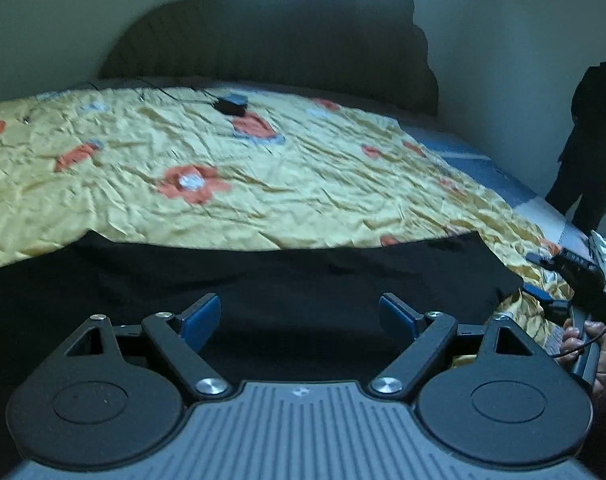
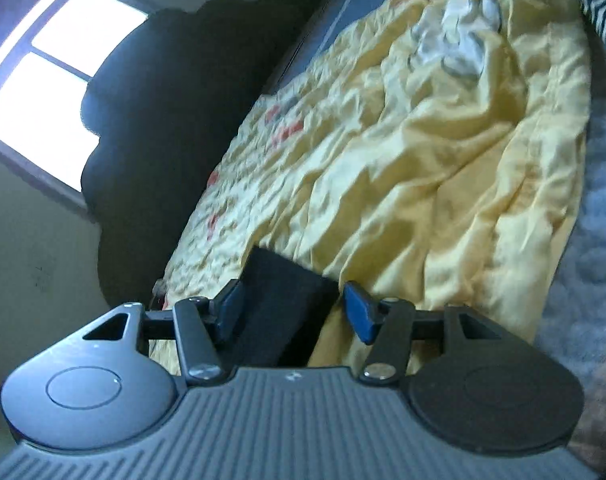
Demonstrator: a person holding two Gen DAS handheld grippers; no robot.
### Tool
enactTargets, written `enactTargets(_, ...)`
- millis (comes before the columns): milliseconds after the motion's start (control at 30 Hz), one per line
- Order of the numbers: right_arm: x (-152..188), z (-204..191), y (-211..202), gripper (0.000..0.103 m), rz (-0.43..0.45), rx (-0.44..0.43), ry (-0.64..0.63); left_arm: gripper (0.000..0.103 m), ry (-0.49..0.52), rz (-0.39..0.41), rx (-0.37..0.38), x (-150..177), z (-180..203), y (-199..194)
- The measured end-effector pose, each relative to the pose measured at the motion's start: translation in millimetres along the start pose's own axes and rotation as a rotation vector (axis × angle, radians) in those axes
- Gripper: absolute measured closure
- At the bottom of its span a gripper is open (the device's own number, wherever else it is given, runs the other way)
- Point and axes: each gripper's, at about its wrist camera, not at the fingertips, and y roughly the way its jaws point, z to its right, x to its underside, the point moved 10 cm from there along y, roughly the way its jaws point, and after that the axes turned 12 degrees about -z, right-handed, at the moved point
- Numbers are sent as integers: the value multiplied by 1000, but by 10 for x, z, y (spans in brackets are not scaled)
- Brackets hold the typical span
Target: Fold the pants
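Black pants stretch crosswise under the left gripper, jaws wide and empty; right gripper half-open, astride their end.

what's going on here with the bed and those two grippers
A person is folding black pants laid across a crumpled yellow bedspread with orange patches. The left gripper hovers open over the dark cloth, gripping nothing. The right gripper is at the pants' edge with black fabric between its blue pads, but the pads do not appear to press on it. Another person in dark clothes stands beside the bed.
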Motion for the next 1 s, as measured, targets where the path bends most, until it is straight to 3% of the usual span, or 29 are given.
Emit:
enactTargets(33, -15, 3, 15, 42, -9, -5, -9, 17, 2, -9, 2, 11, 16, 30)
enactTargets(167, -56, 62, 152, 42, -50, -39, 21, 17, 6, -25, 14, 7, 78, 114)
enactTargets(300, -220, 4, 57, 41, -2, -127, 5, 17, 20, -23, 15, -3, 119, 129)
enactTargets(367, -255, 56, 119, 39, -26, -108, 34, 17, 21, -21, 15, -2, 126, 125)
enactTargets(500, -121, 64, 171, 41, -67, -38, -30, 17, 12, -29, 16, 12, 112, 138)
enactTargets(733, 20, -80, 150, 37, -101, -136, -49, 17, 9, -41, 28, 33, 141, 169)
enactTargets(867, 2, -88, 200, 37, -108, -220, 49, 17, 12, -47, 23, 56, 143, 180)
enactTargets(967, 98, -47, 95, 37, -86, -114, 19, 17, 6, -48, 28, 71, 126, 177)
enactTargets(1000, 160, -44, 60, 37, -99, -128, 23, 17, 2, -50, 27, 70, 116, 184)
